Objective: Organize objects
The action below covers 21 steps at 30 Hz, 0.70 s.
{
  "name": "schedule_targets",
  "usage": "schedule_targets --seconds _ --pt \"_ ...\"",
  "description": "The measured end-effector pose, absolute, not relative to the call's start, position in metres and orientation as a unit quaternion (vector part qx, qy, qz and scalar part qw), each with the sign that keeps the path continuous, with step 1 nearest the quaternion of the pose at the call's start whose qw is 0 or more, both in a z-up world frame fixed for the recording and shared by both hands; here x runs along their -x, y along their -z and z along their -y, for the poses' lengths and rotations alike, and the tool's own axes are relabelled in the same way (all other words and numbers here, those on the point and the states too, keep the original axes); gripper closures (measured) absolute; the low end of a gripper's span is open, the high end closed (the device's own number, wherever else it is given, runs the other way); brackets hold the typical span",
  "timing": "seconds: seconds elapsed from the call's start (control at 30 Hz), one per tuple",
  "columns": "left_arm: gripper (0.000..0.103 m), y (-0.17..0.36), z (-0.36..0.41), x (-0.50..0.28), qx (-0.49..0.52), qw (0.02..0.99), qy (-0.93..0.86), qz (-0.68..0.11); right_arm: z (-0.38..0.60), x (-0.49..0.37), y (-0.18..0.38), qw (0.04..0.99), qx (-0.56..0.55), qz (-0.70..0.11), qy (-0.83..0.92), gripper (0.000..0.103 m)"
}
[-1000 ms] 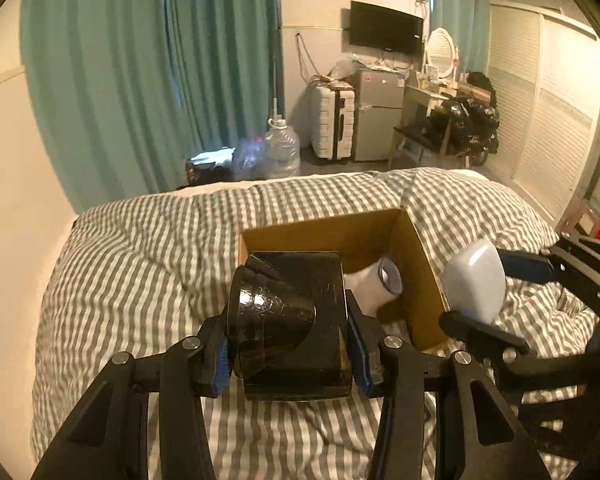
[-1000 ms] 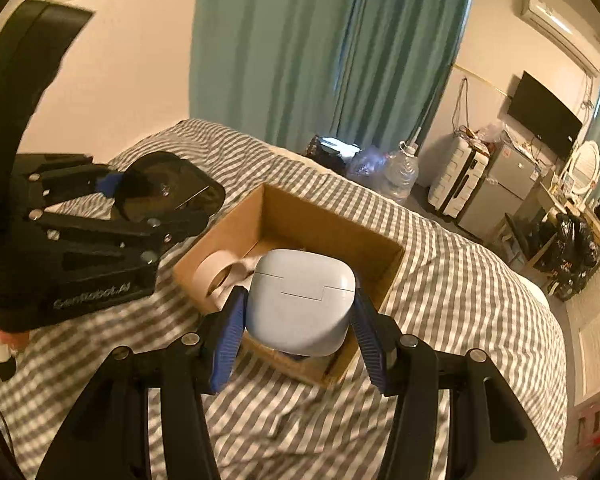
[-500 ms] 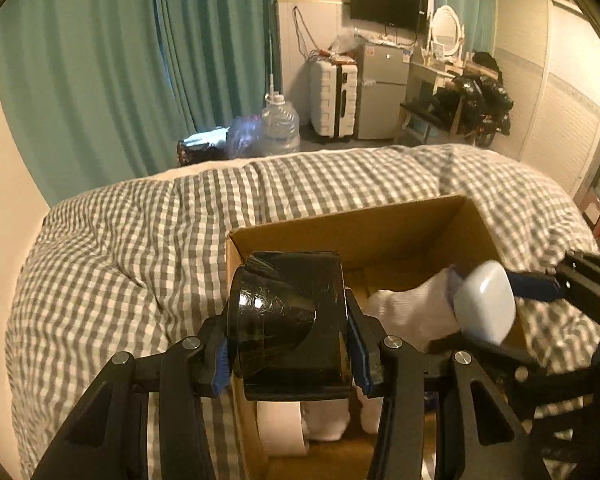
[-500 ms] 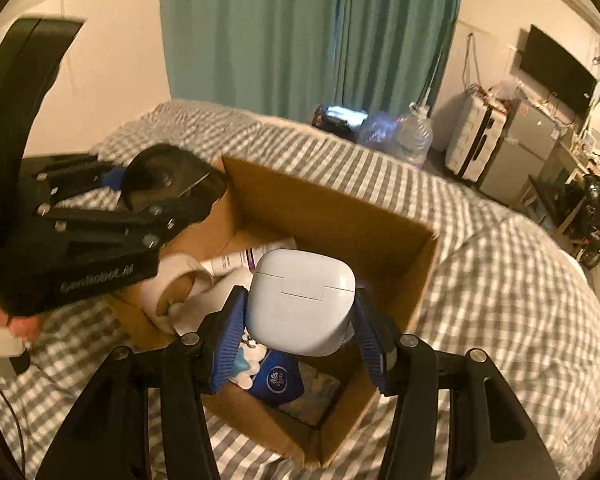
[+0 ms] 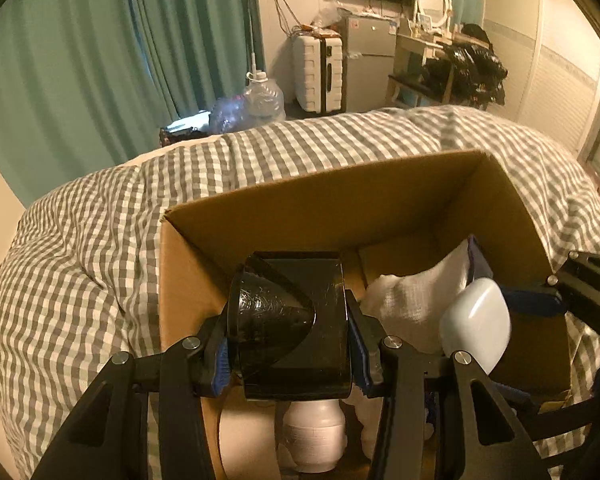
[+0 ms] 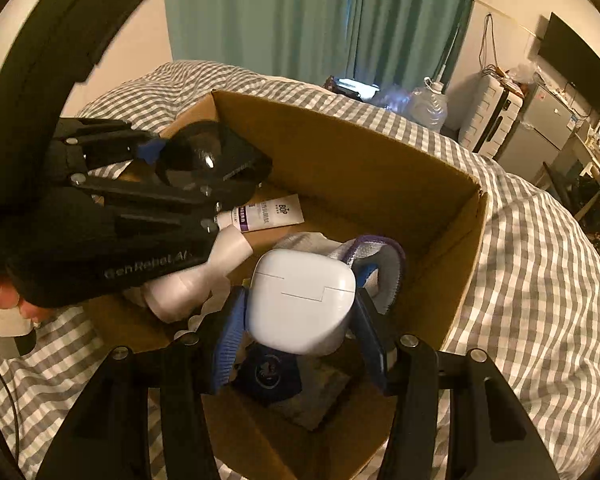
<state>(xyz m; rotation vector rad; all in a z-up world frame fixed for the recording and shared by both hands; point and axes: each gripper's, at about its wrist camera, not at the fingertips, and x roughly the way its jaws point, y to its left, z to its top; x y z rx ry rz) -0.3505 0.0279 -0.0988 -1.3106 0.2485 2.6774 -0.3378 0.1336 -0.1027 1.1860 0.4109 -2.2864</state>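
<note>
Both grippers hang over an open cardboard box (image 6: 456,216) that sits on a bed with a grey-checked duvet (image 5: 80,248).

**Left gripper** (image 5: 288,344): closed on a black glossy case (image 5: 296,320) with a domed, scuffed face, one blue pad on each flat side. The case hangs above the left end of the box, clear of the contents beneath it. Its shell looks rigid and light; the polished surface is probably slippery, so the flat sides are the sensible place to hold it, not the dome.

**Right gripper** (image 6: 300,316): closed on a white earbud case (image 6: 302,300), pads bearing on its two narrow sides, the lid seam facing the camera. It hangs above the right half of the box, over a white cloth with a purple edge (image 6: 380,256). The case appears small, hard and smooth with rounded corners; a grip across the body below the seam would keep the lid from being pried open. A drop onto the cloth would likely be harmless.

**Box contents**: a white BOP tube (image 6: 268,214), a white plastic bottle (image 6: 204,276) lying on its side, and a dark blue pouch (image 6: 270,376) under the earbud case.

**Stage (judged)**: both items seem ready for lowering and release inside the box.
</note>
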Motion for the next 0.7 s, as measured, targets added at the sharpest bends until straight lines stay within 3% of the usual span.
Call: schedule_targets --seconds 0.33,0.6,0.7 --pt "0.053 0.088 -0.028 0.346 0.435 0.080 -0.894 -0.073 -0.135 0.335 0.095 0.265 -0.438 -0.133 0.849 0.050" --pt "0.036 0.051 -0.016 0.327 0.409 0.070 -0.908 -0.057 -0.138 0.316 0.066 0.254 -0.415 -0.130 0.864 0.044" --pt "0.032 0.033 -0.010 0.318 0.393 0.064 -0.916 -0.056 -0.140 0.309 0.053 0.248 -0.404 -0.130 0.871 0.037"
